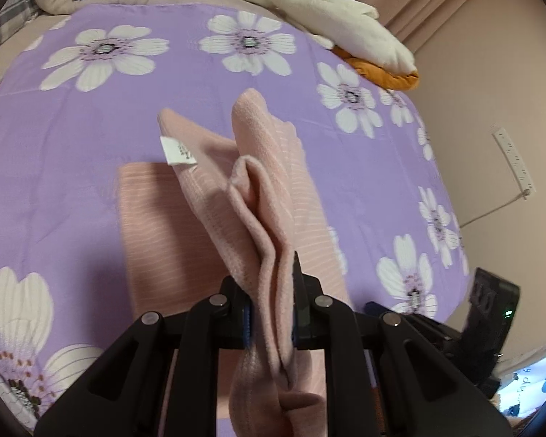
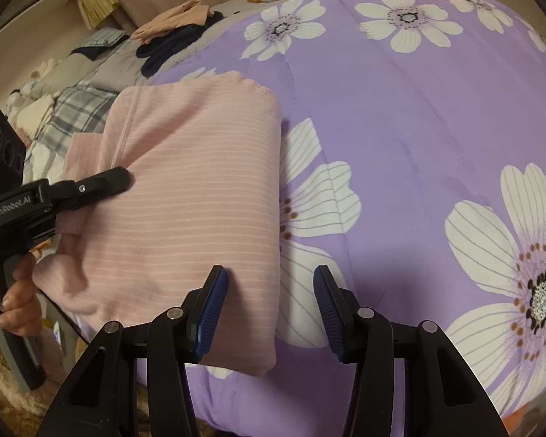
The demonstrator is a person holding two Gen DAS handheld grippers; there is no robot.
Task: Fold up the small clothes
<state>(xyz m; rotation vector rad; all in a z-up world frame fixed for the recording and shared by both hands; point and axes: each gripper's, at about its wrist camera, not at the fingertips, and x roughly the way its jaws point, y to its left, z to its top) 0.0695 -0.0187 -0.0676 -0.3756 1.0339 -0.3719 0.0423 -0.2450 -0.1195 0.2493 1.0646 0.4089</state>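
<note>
A pink garment with thin white stripes (image 2: 200, 189) lies partly folded on the purple floral quilt (image 2: 400, 127). In the left wrist view my left gripper (image 1: 269, 284) is shut on a bunched edge of the garment (image 1: 265, 189), which is lifted off the bed with its white label (image 1: 178, 151) showing. The right wrist view shows the left gripper (image 2: 120, 178) from the side, over the garment's left part, held by a hand (image 2: 14, 302). My right gripper (image 2: 271, 287) stands open just above the garment's near right edge, with nothing pressed between its blue pads (image 2: 214, 309).
A white plush goose with orange feet (image 1: 327, 11) lies at the quilt's far edge. Dark and peach clothes (image 2: 174, 32) are piled at the far left, next to plaid bedding (image 2: 72, 109). A power strip (image 1: 513, 160) hangs on the wall to the right.
</note>
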